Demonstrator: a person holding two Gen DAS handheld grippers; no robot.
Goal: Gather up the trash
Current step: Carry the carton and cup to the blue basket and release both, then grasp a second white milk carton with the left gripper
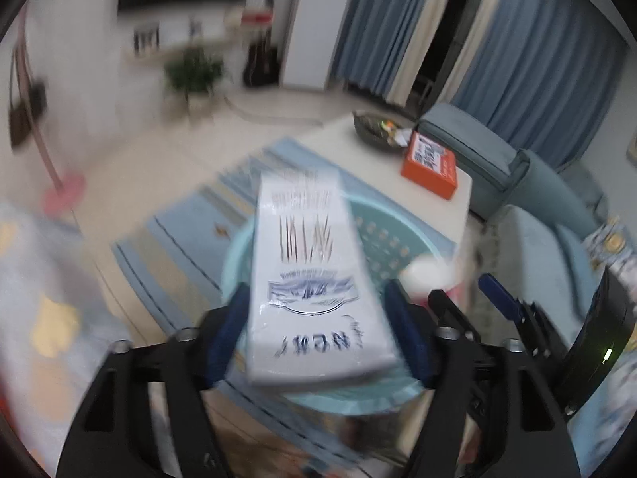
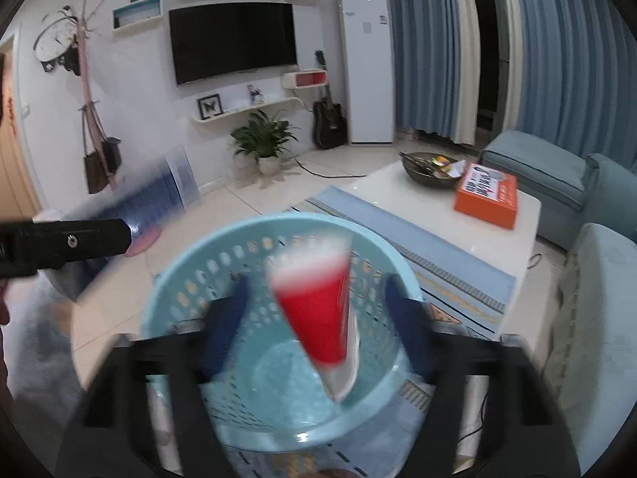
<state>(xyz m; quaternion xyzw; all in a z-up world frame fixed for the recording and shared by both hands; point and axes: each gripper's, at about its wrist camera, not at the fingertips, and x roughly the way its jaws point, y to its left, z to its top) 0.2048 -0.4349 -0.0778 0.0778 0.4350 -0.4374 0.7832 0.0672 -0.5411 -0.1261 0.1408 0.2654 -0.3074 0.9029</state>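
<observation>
Over the round light-blue perforated plastic basket, the right gripper is hanging with jaws spread wide; a blurred red-and-white paper cup is sitting between them, touching neither. The left gripper is clamping a flat white printed carton above the basket's rim.

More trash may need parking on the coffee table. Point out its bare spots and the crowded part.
On the coffee table, bare room lies at the left, between the striped rug and the orange box, and along the near edge below that box. The far corner is crowded: the dark bowl sits close to the box.
</observation>
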